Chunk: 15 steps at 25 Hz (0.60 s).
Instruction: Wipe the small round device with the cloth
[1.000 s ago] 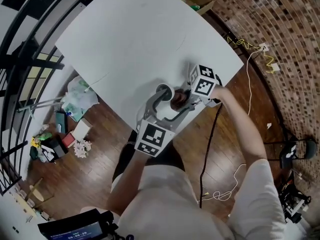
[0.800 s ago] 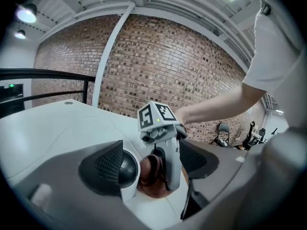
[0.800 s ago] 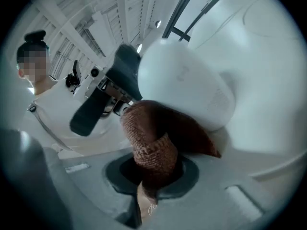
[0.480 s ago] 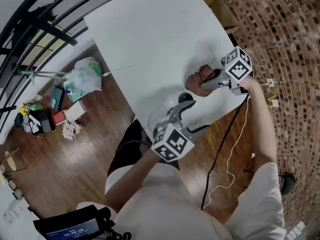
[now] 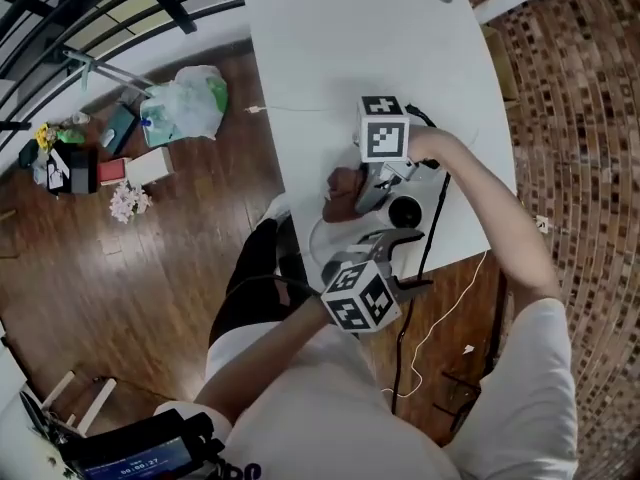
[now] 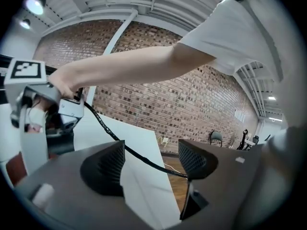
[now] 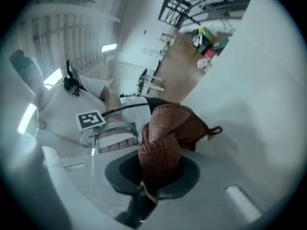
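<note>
The right hand-held gripper (image 7: 154,172) clenches the brown cloth (image 7: 165,128) at mid-frame over the tabletop (image 5: 330,48). The left hand-held gripper (image 6: 151,164), empty, is closing near the round device (image 5: 405,211).

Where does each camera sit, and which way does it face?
Head view: on the person's head, facing steeply down at the table; both arms, left gripper and right gripper show.
Left gripper view: on the left gripper, facing the brick wall past its empty, closing jaws; the right arm shows.
Right gripper view: on the right gripper, facing the person's torso past the clamped cloth.
Shared: head and right gripper views show the cloth.
</note>
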Tool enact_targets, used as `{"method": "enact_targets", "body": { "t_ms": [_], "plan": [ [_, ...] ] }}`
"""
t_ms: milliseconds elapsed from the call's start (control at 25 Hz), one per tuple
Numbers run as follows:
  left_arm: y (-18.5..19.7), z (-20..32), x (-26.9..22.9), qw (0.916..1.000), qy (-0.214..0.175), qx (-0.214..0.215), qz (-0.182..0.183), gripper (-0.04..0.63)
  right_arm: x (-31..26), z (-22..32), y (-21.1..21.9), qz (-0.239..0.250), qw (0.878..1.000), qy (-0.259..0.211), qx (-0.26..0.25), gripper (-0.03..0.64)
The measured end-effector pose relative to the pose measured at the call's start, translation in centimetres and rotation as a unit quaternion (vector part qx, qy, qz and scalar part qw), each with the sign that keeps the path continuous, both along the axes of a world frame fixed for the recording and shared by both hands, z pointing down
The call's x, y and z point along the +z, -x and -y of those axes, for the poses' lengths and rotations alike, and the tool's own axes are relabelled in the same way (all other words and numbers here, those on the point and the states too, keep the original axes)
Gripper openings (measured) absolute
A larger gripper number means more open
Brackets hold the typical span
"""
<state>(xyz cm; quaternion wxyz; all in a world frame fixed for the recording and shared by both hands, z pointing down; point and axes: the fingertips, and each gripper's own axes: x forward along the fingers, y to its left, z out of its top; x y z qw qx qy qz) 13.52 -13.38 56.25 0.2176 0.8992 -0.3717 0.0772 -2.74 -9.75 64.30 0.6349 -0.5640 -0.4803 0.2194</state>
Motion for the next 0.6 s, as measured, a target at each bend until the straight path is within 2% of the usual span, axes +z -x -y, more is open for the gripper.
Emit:
{"method": "enact_targets", "body": {
  "t_ms": [120,160,240,320,440,600],
  "plan": [
    [-0.2,-0.4,0.0,1.0000,-0.006,0.001,0.004,0.364,0.6,-0.9,-2.7,-0.064,0.994,-0.009,-0.090,0.026],
    [-0.2,-0.6,0.0,1.0000,-0.007,-0.001,0.005,0.364,0.8,-0.9,-3.2,-0.074,0.992,-0.012,-0.104,0.026],
    [-0.1,-1.0,0.1,0.9999,-0.007,-0.004,0.006,0.364,1.3,-0.6,-3.0,-0.070,0.992,-0.023,-0.098,0.026],
    [0.0,-1.4,0.1,0.9999,-0.006,-0.006,0.008,0.364,1.9,0.5,-1.6,-0.048,0.997,-0.042,-0.053,0.026],
    [-0.5,-2.0,-0.1,0.9999,-0.006,0.011,0.009,0.364,2.3,3.6,-0.1,-0.018,0.997,-0.059,0.054,0.026],
    [-1.9,-2.9,-0.5,0.9980,-0.009,0.060,0.019,0.364,1.8,8.3,-2.0,0.012,0.979,-0.068,0.191,0.026]
  ]
}}
